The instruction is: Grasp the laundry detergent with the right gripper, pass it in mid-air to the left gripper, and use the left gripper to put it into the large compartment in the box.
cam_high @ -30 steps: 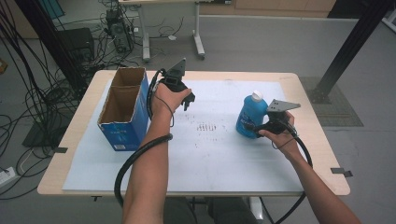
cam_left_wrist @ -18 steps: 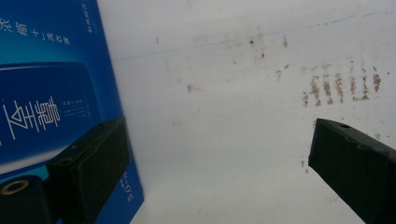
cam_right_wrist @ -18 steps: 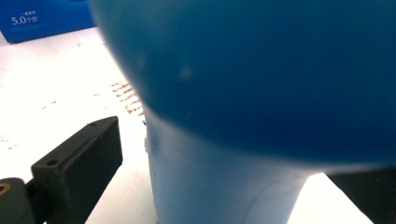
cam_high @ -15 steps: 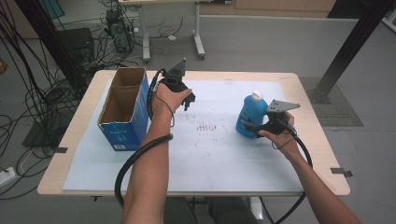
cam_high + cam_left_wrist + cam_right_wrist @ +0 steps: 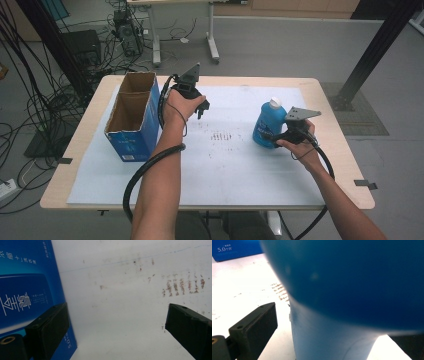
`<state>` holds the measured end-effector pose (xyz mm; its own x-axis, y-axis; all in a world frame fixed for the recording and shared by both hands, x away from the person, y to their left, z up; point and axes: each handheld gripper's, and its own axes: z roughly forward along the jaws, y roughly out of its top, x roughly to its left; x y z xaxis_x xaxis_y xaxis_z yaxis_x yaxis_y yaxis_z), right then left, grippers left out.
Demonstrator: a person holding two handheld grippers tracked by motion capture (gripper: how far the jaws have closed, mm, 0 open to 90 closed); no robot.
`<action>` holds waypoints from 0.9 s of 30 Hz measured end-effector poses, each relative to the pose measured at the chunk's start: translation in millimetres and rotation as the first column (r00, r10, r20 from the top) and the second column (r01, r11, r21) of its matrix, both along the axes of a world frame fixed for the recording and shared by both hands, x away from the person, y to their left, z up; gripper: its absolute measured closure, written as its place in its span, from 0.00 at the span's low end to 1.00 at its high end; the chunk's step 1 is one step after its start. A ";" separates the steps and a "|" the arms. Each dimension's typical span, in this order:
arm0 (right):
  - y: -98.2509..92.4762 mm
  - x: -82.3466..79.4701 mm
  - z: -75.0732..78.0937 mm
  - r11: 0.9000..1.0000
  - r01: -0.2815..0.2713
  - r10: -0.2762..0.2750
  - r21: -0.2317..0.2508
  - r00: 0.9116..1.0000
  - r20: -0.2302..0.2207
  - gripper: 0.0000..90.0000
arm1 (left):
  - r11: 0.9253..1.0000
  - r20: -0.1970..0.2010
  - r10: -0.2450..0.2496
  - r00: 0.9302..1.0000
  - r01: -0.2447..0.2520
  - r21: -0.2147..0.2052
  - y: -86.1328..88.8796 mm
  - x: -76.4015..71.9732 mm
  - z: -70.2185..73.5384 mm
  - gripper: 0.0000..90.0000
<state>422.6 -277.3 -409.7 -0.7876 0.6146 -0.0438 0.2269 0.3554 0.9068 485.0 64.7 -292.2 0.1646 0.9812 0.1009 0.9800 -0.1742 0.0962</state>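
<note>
A blue bottle [image 5: 267,127] with a white cap is standing upright on the white sheet [image 5: 235,165] covering the table [image 5: 345,165], toward the right side. The right gripper [image 5: 274,136] is reaching in at the bottle's lower body from the right; in the right gripper view the bottle [image 5: 352,290] is sitting between the two black jaws, which are standing apart with a gap visible beside the left one, so they are not yet clamping it. The left gripper [image 5: 201,107] is hovering near the middle-left of the sheet, just beside an open cardboard box [image 5: 131,117] with blue printed sides (its flaps are up), and its jaws are spread wide over bare sheet in the left gripper view. Brownish smudge marks [image 5: 224,136] are lying on the sheet between the two grippers.
</note>
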 end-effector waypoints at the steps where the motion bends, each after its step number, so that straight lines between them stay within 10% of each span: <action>1: 0.1 0.3 -0.2 1.000 0.000 0.000 0.000 1.000 0.000 0.02 | 1.000 -0.003 0.000 1.000 0.000 -0.002 0.4 -0.1 -0.4 0.07; 27: 1.2 5.2 -5.2 0.999 -0.032 0.032 0.001 0.999 0.001 0.37 | 1.000 -0.011 -0.010 1.000 0.010 -0.001 -0.9 -0.6 -2.6 0.06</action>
